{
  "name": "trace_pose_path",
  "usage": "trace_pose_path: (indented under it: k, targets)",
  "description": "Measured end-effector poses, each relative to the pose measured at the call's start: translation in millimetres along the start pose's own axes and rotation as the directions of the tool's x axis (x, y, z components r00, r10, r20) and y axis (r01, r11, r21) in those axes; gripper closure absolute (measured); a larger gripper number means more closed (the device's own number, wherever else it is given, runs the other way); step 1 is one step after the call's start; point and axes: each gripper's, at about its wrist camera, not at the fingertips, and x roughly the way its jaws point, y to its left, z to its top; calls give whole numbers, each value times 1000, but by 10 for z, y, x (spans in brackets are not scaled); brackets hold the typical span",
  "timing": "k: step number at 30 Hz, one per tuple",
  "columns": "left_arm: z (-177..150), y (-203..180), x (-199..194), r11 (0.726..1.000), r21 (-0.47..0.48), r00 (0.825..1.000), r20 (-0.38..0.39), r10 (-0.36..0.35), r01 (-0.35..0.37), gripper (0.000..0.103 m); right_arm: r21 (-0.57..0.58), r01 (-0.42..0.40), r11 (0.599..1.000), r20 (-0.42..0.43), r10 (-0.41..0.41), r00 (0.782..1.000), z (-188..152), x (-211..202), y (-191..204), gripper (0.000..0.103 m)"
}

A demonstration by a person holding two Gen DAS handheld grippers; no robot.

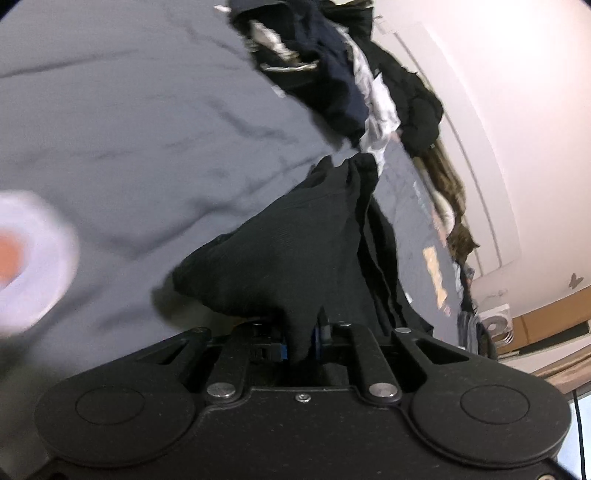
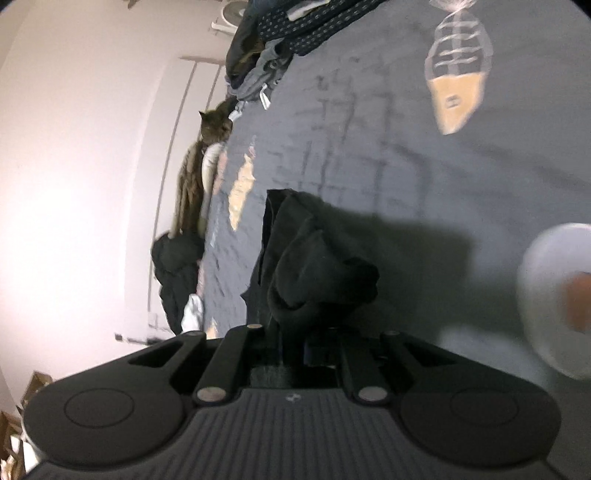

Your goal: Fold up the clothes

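A black garment [image 1: 295, 240] hangs bunched over the grey bedspread [image 1: 129, 129]. My left gripper [image 1: 295, 332] is shut on one part of it, and the cloth covers the fingertips. In the right wrist view the same black garment [image 2: 306, 266] rises in a crumpled fold from my right gripper [image 2: 295, 339], which is shut on it just above the bedspread [image 2: 369, 166]. The cloth hides both pairs of pads.
A pile of dark and white clothes [image 1: 325, 66] lies at the far end of the bed. More clothes [image 2: 288, 26] and a black jacket [image 2: 177, 273] lie along the wall side. A cat [image 2: 214, 125] sits at the bed's edge. A blurred white and orange shape [image 1: 22, 258] [image 2: 561, 302] is close by.
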Motion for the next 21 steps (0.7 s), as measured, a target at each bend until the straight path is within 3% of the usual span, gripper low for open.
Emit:
trace_pose_path:
  k: [5,9,11,12,14,16,19,21]
  targets:
    - [-353,206,-537,998,2,997,-37,67,-67,91,-10,40,999,-6,-41,999,-121,-604,-111,94]
    - [-539,343,-836,993,20,991,-63,115,-114,90,-109,109,988,-18,-111,994,-223,-995,-173,94]
    - [-570,338,-913,985,57,982,-82,169,-164,82,-161,159,974,-23,-164,986,-263,-1120,-205,92]
    - [-582,322,-957,977,87,976,-86,200,-193,79,-209,197,958,-32,-208,978,-280,-1158,-203,91]
    - [-599,273,-1095,960,156,967,-66,247,-234,62,-299,285,911,-27,-306,952,-312,-1210,-177,89]
    - [-610,239,-1290,945,201,963,-20,268,-259,51,-383,313,869,2,-338,941,-343,-1349,-138,84]
    - [-617,131,-1589,926,270,964,83,251,-264,48,-499,332,800,111,-321,940,-424,-1589,-18,62]
    - [-615,17,-1701,907,339,968,120,223,-251,48,-552,325,768,165,-282,945,-467,-1695,64,55]
